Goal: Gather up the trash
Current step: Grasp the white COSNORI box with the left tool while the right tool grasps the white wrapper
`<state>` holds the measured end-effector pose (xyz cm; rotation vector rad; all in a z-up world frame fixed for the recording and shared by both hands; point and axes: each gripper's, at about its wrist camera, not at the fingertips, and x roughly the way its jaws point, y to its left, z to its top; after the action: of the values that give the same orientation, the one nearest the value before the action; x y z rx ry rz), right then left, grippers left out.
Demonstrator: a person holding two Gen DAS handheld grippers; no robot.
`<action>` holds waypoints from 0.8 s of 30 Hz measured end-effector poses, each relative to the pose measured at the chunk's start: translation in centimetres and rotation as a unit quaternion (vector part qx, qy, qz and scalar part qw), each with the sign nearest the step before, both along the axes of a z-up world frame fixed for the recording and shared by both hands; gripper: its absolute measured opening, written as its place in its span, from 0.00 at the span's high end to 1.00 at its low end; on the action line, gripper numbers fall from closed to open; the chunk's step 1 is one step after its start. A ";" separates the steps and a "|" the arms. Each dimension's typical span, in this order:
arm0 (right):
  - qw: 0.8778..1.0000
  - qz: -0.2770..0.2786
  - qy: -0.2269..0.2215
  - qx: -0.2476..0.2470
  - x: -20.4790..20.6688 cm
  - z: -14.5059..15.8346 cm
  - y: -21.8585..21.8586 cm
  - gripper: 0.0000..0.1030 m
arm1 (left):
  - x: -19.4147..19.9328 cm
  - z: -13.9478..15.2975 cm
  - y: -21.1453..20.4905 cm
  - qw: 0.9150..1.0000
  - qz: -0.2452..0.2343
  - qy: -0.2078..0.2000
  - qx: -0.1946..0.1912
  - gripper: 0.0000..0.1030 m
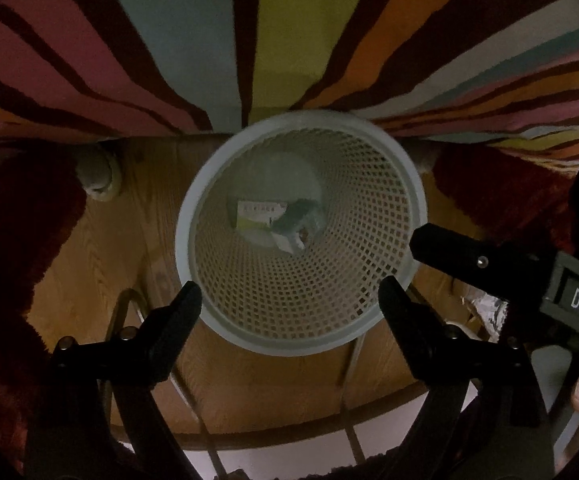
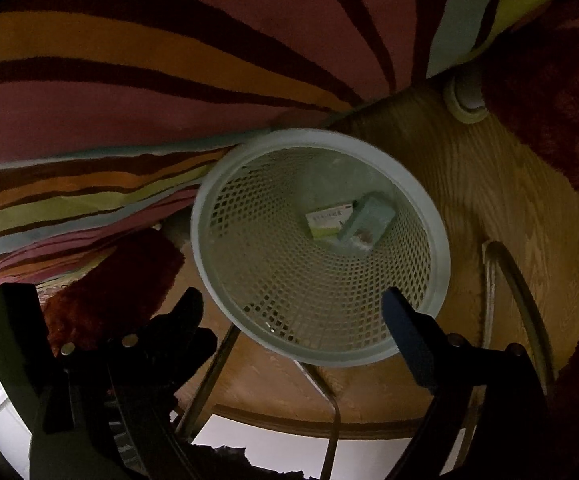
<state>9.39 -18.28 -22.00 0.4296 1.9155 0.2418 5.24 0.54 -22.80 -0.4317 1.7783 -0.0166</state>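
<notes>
A white mesh waste basket [image 1: 209,208] stands on the wooden floor, seen from above; it also shows in the right wrist view [image 2: 433,216]. Inside it lie a white and green carton [image 1: 255,216] [image 2: 325,220] and a crumpled bluish wrapper [image 1: 301,220] [image 2: 369,220]. My left gripper [image 1: 289,300] is open and empty, above the basket's near rim. My right gripper [image 2: 293,308] is open and empty, also above the near rim. The right gripper's finger [image 1: 449,246] reaches in from the right in the left wrist view.
A striped multicoloured rug [image 1: 169,40] [image 2: 169,80] lies beyond the basket. Dark red shaggy fabric [image 1: 17,220] [image 2: 113,292] flanks it. A round wooden stool rim with metal legs [image 1: 249,436] [image 2: 329,424] is below the grippers. A grey roll [image 1: 97,178] [image 2: 465,100] lies on the floor.
</notes>
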 end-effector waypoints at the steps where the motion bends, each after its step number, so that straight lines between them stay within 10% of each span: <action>1: 1.000 0.002 -0.008 0.001 0.0 0.5 -0.1 0.16 | -0.1 0.6 0.1 1.000 0.002 -0.008 0.003 0.15; 13: 0.974 0.061 -0.217 0.010 0.0 10.8 0.1 0.16 | -1.6 9.9 1.6 0.985 -0.005 -0.157 0.065 0.15; 24: 0.863 0.087 -0.496 0.040 3.4 23.3 0.6 0.16 | 0.9 20.9 5.4 0.914 -0.013 -0.359 0.188 0.15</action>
<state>12.81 -17.68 1.34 0.1207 0.9190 0.5421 6.12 5.92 -1.90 -0.0914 1.0223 0.1311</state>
